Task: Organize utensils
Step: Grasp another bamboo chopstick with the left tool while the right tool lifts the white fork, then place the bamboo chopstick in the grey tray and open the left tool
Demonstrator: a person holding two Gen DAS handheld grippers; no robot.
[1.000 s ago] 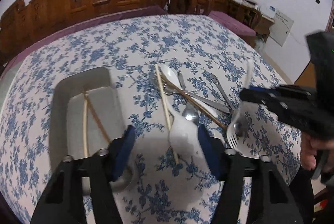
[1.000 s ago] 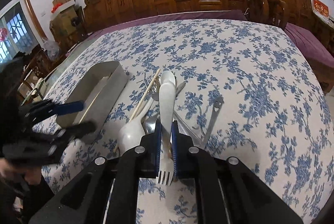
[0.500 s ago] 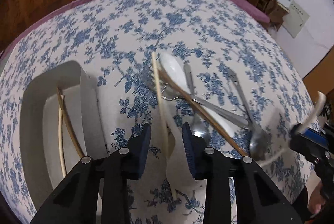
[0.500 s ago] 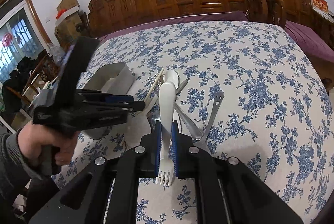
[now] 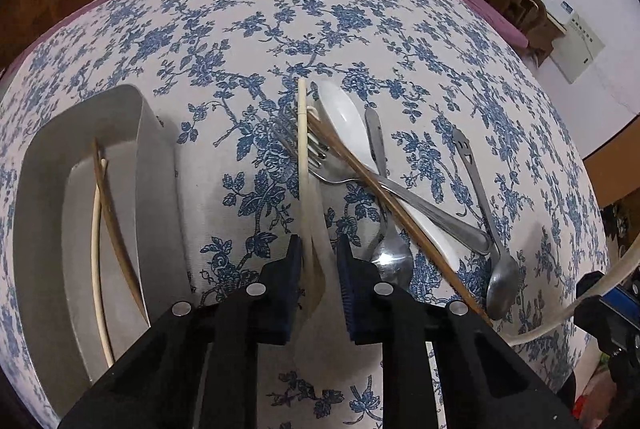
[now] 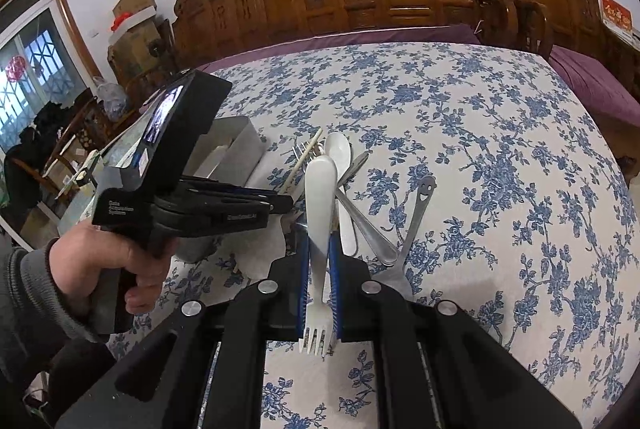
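Floral-clothed counter (image 5: 280, 29) is carrying the utensil pile mid-frame. Left tool (image 5: 318, 269) has just been closing around the pale chopstick (image 5: 304, 165); right tool (image 6: 318, 281) is staying clamped on the white fork (image 6: 319, 229). Next, I'd guess: lifting it toward the tray (image 5: 36, 189), left.

Your left gripper (image 5: 318, 269) and right gripper (image 6: 319, 281) share one build: black angular plastic arms, round silver screws at the joints, blue ribbed pads lining the jaws. White lettering marks the left body, and your sleeve (image 6: 28, 293) is grey knit
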